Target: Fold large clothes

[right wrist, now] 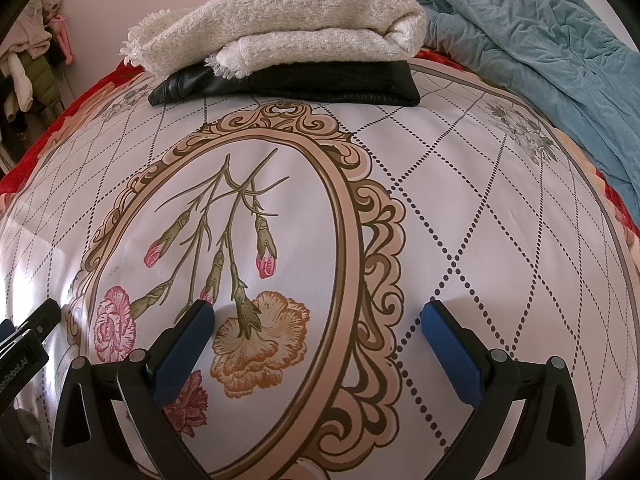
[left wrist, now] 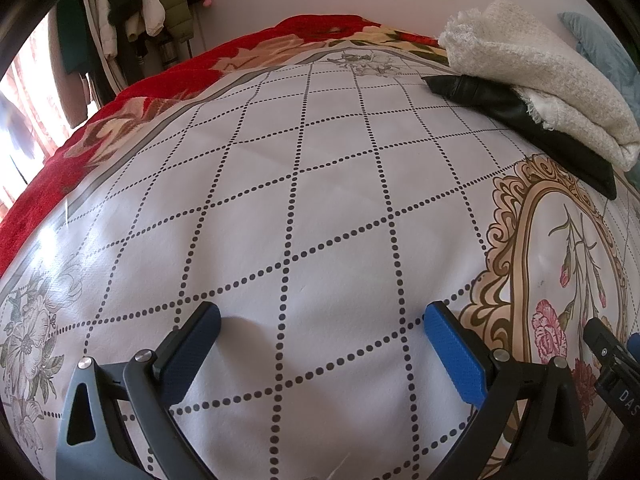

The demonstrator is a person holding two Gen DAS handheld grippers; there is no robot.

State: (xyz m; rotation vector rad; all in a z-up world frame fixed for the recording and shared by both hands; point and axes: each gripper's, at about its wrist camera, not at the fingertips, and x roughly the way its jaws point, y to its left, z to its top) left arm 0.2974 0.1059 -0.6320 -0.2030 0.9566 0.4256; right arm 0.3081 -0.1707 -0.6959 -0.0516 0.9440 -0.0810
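Observation:
A folded cream fuzzy garment (right wrist: pixel 288 20) lies on top of a folded black leather garment (right wrist: pixel 320 80) at the far side of the bed. The same stack shows at the upper right of the left wrist view, the cream garment (left wrist: pixel 540 68) over the black one (left wrist: pixel 532 120). A crumpled blue-grey garment (right wrist: pixel 540 52) lies unfolded at the far right. My left gripper (left wrist: pixel 320 320) hangs open over the white dotted-grid sheet (left wrist: pixel 300 200), nothing between its fingers. My right gripper (right wrist: pixel 318 316) is open over the printed flower oval (right wrist: pixel 248 240), also holding nothing.
A red floral blanket (left wrist: pixel 120 112) runs along the bed's left and far edge. Clothes hang on a rack (left wrist: pixel 132 12) by the wall at the far left. The other gripper's black body (left wrist: pixel 616 368) shows at the right edge of the left wrist view.

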